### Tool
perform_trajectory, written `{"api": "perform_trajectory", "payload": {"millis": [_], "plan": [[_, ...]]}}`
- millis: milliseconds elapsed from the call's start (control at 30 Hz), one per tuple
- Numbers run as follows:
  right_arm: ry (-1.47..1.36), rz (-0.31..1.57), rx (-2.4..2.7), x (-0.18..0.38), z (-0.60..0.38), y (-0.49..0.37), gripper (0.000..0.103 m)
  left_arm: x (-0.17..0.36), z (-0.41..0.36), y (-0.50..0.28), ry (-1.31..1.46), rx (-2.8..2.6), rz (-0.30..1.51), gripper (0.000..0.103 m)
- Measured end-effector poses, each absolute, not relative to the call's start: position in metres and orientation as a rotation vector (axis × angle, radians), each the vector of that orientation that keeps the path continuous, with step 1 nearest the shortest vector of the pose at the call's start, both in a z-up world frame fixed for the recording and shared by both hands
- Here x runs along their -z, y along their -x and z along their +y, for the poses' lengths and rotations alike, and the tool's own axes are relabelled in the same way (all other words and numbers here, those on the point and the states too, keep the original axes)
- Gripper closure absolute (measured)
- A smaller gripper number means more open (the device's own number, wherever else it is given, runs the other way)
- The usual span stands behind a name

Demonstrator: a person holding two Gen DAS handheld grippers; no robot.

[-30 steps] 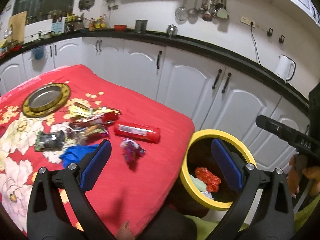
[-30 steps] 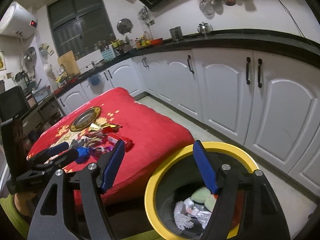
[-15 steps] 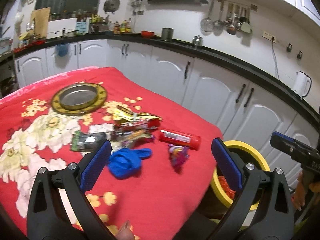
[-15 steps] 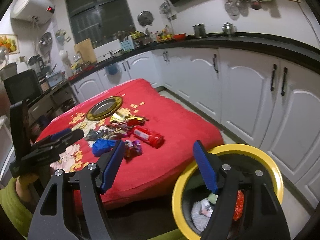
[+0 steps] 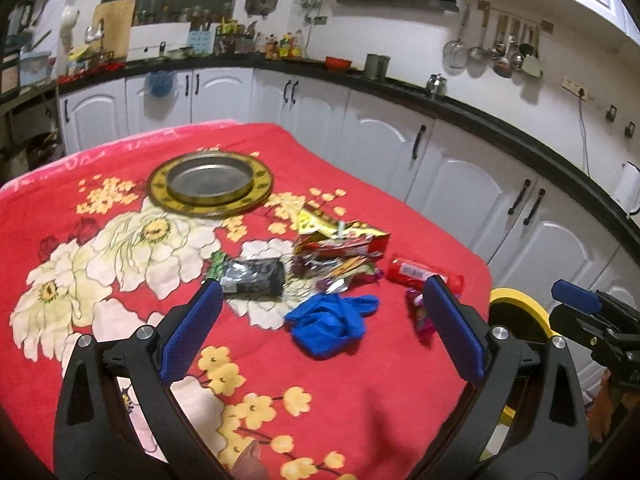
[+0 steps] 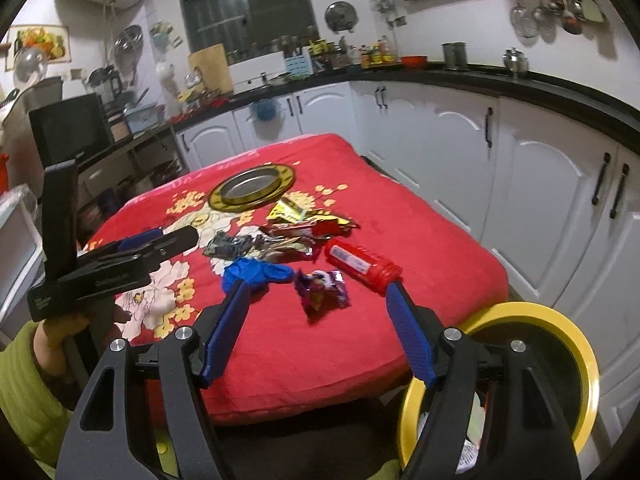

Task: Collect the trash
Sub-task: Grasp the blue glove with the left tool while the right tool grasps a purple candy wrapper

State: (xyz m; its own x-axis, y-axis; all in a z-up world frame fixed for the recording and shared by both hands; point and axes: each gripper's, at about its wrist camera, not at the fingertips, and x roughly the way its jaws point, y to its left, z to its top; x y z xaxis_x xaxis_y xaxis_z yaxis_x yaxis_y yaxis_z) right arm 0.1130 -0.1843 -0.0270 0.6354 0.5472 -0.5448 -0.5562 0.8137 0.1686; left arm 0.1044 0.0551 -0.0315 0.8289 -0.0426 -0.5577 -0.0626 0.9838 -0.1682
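Note:
Trash lies in a heap on the red flowered cloth: a blue crumpled glove (image 5: pixel 330 324) (image 6: pixel 256 274), a purple wrapper (image 5: pixel 418 310) (image 6: pixel 322 290), a red tube (image 5: pixel 420 272) (image 6: pixel 362 266), a black foil packet (image 5: pixel 252 276) (image 6: pixel 230 245) and several red and yellow wrappers (image 5: pixel 340 246) (image 6: pixel 308 224). My left gripper (image 5: pixel 320 330) hangs open over the cloth, just short of the glove, nothing between its pads. My right gripper (image 6: pixel 318 330) is open too, near the table's front edge, short of the purple wrapper. The yellow-rimmed bin (image 6: pixel 560 332) (image 5: pixel 520 308) stands on the floor at the table's right corner.
A round metal plate with a gold rim (image 5: pixel 210 182) (image 6: pixel 252 186) sits farther back on the cloth. White cabinets (image 5: pixel 460 184) under a black counter run behind and to the right. A person's hand in a green sleeve (image 6: pixel 28 380) holds the left gripper.
Both grippers have swung left, away from the bin and over the table. The bin has slid to the right edge of both views and the trash heap is now centred. Both jaws stayed open.

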Motion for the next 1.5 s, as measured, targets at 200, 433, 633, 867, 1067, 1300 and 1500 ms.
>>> {"api": "perform_trajectory", "payload": {"millis": [200,433,633,867,1067,1300,1500], "plan": [[0.068,0.64,-0.648,0.038,-0.162,-0.127,0.035,0.048,0.075,-0.112,0.226,-0.026,0.647,0.011],[0.119,0.684,-0.645,0.061,-0.142,-0.154,0.035,0.067,0.085,-0.123,0.295,0.028,0.71,0.026],[0.152,0.722,-0.654,0.081,-0.129,-0.175,0.035,0.083,0.082,-0.137,0.347,0.103,0.769,0.032],[0.159,0.776,-0.669,0.096,-0.121,-0.194,0.049,0.096,0.081,-0.152,0.392,0.153,0.815,0.041],[0.152,0.81,-0.691,0.104,-0.116,-0.199,0.07,0.104,0.077,-0.156,0.395,0.172,0.844,0.049],[0.131,0.809,-0.704,0.105,-0.117,-0.191,0.077,0.108,0.067,-0.156,0.351,0.182,0.867,0.078],[0.109,0.811,-0.71,0.104,-0.12,-0.184,0.079,0.11,0.064,-0.152,0.342,0.184,0.871,0.091]]}}
